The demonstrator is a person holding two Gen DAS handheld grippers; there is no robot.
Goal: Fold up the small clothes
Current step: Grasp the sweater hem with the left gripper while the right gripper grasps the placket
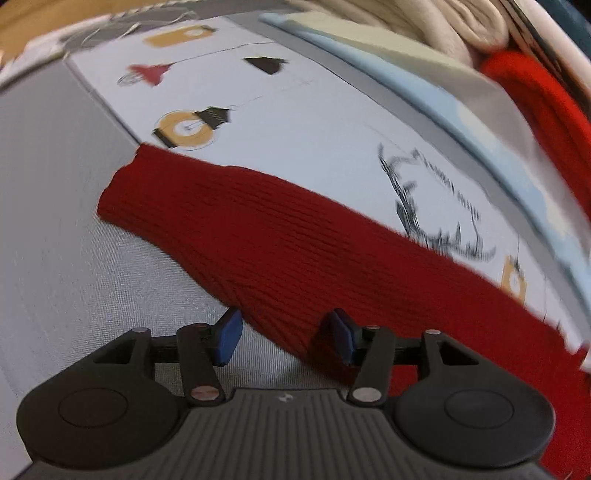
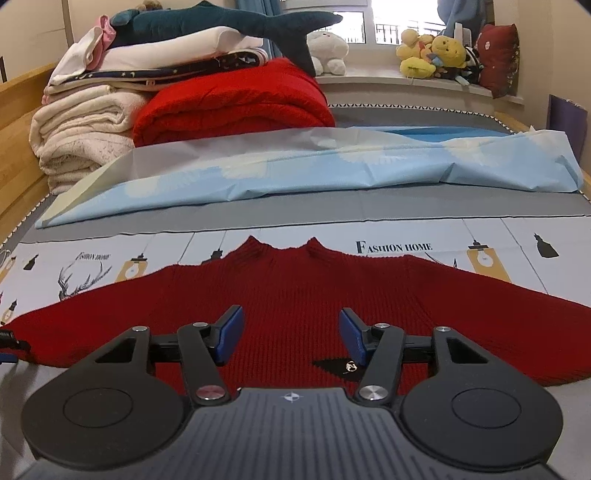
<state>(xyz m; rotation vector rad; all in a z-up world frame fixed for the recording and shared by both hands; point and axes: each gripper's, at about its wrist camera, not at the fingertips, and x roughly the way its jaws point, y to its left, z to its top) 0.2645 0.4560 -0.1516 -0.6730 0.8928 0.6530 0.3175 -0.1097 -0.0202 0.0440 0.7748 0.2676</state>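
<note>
A dark red knit sweater (image 2: 295, 288) lies flat on a printed white sheet (image 2: 406, 236), collar away from me and both sleeves spread out. Near its hem is a small black patch (image 2: 332, 364). My right gripper (image 2: 291, 336) hovers open just above the lower body of the sweater, with nothing pinched between its blue pads. In the blurred left wrist view, the sweater's left sleeve (image 1: 258, 229) runs diagonally across the picture. My left gripper (image 1: 286, 336) is open low over that sleeve's near edge, which lies between the fingers.
A crumpled light blue sheet (image 2: 295, 166) lies behind the sweater. Farther back are a folded red blanket (image 2: 236, 107), a stack of cream blankets (image 2: 81, 136) and a plush shark (image 2: 229, 22). Plush toys (image 2: 432, 55) line the window sill. A wooden bed frame (image 2: 18, 110) borders the left.
</note>
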